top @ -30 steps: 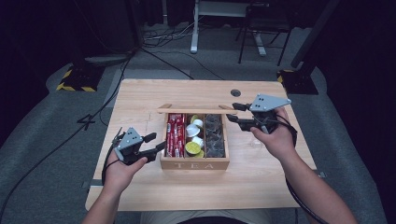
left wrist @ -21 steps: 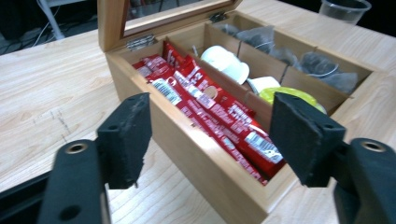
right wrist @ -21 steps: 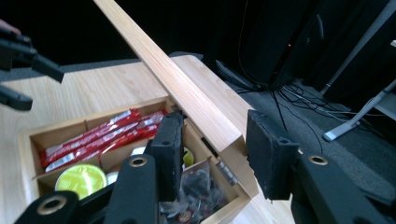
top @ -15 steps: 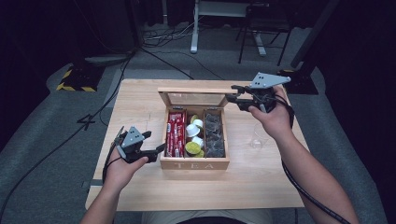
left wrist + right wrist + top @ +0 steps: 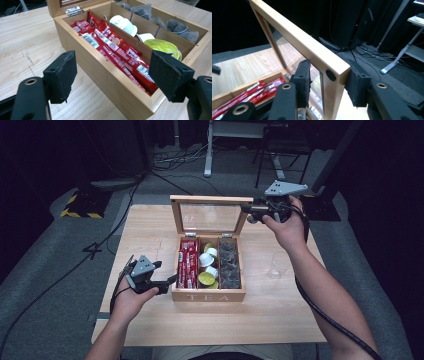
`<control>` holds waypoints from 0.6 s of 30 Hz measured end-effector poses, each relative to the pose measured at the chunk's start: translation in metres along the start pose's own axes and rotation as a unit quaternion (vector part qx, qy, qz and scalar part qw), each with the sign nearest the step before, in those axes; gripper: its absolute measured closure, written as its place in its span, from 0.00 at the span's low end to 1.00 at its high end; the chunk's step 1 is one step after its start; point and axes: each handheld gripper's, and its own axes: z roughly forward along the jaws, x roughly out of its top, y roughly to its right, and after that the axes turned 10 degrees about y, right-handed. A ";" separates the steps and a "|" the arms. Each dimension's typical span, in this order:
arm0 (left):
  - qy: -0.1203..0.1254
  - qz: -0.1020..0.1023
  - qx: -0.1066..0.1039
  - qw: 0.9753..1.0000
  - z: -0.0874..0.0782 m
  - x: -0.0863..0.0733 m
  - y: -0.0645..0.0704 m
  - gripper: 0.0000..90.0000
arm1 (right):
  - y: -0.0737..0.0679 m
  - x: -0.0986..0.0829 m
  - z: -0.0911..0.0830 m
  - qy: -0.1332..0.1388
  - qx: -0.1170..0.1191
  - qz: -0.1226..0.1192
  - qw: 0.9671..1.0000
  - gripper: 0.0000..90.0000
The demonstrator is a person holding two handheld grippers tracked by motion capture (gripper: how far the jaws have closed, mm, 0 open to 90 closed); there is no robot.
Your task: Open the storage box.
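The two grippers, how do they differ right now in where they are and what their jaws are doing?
The right gripper is raised at the far corner of the tea box's glass-paned lid, jaws closed on its wooden frame; the left gripper sits low by the near left wall of the tea box, jaws spread wide, holding nothing. The right one carries a large grey plate, the left a smaller one. Both have black padded jaws and work on the same box.

Left gripper (image 5: 170,280): black body, grey three-cornered plate on top; two black jaws with rough, worn foam pads (image 5: 62,75); brass-ringed holes in the jaw arms. Right gripper (image 5: 246,210): same build, grey plate, black cable trailing along the forearm; forearms bare, no sleeves.
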 end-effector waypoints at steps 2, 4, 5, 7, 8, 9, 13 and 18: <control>-0.002 -0.005 0.000 1.000 0.000 -0.001 -0.001 0.26 | 0.004 0.000 0.004 0.003 -0.004 0.005 1.000 0.64; -0.006 -0.005 -0.002 1.000 0.000 -0.002 -0.002 0.26 | 0.010 0.000 0.008 0.009 -0.008 0.016 1.000 0.65; -0.006 -0.009 -0.002 1.000 0.000 -0.003 -0.002 0.26 | 0.011 0.000 0.009 0.010 -0.009 0.019 1.000 0.65; -0.009 -0.010 -0.002 1.000 0.000 -0.004 -0.003 0.26 | 0.016 -0.001 0.013 0.014 -0.014 0.024 1.000 0.65; -0.010 -0.010 -0.002 1.000 0.000 -0.004 -0.003 0.26 | 0.018 -0.001 0.016 0.017 -0.017 0.025 0.999 0.65; -0.011 -0.011 -0.002 1.000 0.000 -0.005 -0.003 0.26 | 0.019 -0.002 0.018 0.019 -0.018 0.029 0.999 0.64; -0.016 -0.009 -0.004 1.000 0.001 -0.006 -0.004 0.26 | 0.024 -0.002 0.025 0.023 -0.030 0.034 0.999 0.63; -0.019 -0.009 -0.001 1.000 0.001 -0.008 -0.005 0.26 | 0.030 -0.002 0.034 0.025 -0.043 0.043 0.998 0.61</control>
